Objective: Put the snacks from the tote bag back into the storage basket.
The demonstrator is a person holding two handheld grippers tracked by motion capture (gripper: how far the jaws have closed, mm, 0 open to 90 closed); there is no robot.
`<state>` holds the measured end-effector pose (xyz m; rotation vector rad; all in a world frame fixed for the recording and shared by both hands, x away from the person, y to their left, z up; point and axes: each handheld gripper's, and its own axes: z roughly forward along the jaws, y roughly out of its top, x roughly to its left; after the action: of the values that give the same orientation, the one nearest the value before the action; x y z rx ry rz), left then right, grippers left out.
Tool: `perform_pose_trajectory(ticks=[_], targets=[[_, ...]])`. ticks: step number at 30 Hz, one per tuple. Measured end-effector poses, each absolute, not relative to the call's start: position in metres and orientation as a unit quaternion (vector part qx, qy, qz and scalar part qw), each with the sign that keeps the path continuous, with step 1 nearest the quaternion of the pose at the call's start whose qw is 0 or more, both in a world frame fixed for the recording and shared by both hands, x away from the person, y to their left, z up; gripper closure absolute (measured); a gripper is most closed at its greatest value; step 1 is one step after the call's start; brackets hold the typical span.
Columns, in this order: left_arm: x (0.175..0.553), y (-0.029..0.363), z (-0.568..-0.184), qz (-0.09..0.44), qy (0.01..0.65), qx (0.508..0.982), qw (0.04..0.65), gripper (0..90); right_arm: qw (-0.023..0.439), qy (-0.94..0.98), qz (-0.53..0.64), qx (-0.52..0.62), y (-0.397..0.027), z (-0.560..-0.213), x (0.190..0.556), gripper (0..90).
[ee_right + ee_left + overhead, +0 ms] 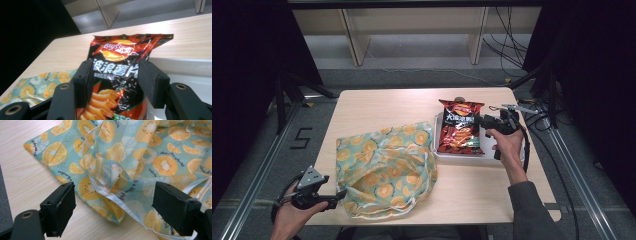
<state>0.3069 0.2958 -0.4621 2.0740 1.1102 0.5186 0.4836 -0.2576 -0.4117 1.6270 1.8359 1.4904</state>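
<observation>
Left hand-held gripper (pixel 339 196) — jaws apart, level beside fruit-print bag (pixel 384 167)

Right gripper (pixel 482 121) reaches the chip bag (pixel 459 126) at centre right; left gripper (pixel 339 196) touches the cloth bag (pixel 384 167) lower left.

The chip bag (pixel 117 75) runs off the bottom edge of the right gripper view, its lower part behind the black jaws; the white tray (pixel 492 152) beneath it is largely covered; the patterned cloth bag (pixel 130 162) is cut by the left gripper view's top and right edges; its contents cannot be told.
</observation>
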Motion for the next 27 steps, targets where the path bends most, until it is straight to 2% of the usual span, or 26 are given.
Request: perform_pose_trajectory(ticks=[3, 5, 6, 9, 11, 12, 14, 22, 27], targets=[[0.307, 0.296, -0.461, 0.196, 0.431, 0.808, 0.35, 17.7, 0.15, 0.645, 0.517, 0.543, -0.258, -0.41, 0.483, 46.5], [0.307, 0.296, -0.461, 0.198, 0.432, 0.806, 0.352, 17.7, 0.132, 0.638, 0.519, 0.554, -0.253, -0.407, 0.478, 45.7], [0.307, 0.296, -0.462, 0.201, 0.43, 0.804, 0.358, 17.7, 0.143, 0.643, 0.519, 0.545, -0.253, -0.408, 0.479, 45.5], [0.307, 0.298, -0.461, 0.198, 0.424, 0.812, 0.348, 17.7, 0.127, 0.644, 0.519, 0.547, -0.249, -0.404, 0.474, 45.2], [0.307, 0.299, -0.459, 0.196, 0.419, 0.82, 0.338, 17.7, 0.141, 0.654, 0.518, 0.533, -0.249, -0.405, 0.474, 45.0], [0.307, 0.296, -0.461, 0.199, 0.43, 0.807, 0.352, 17.7, 0.141, 0.657, 0.521, 0.527, -0.248, -0.405, 0.474, 44.8], [0.307, 0.299, -0.459, 0.197, 0.417, 0.822, 0.334, 17.7, 0.123, 0.653, 0.519, 0.538, -0.245, -0.402, 0.47, 44.4], [0.307, 0.299, -0.459, 0.197, 0.417, 0.822, 0.334, 17.7, 0.15, 0.675, 0.513, 0.509, -0.24, -0.401, 0.464, 41.9], [0.307, 0.299, -0.46, 0.196, 0.42, 0.82, 0.337, 17.7, 0.139, 0.683, 0.502, 0.511, -0.234, -0.402, 0.458, 41.2]])
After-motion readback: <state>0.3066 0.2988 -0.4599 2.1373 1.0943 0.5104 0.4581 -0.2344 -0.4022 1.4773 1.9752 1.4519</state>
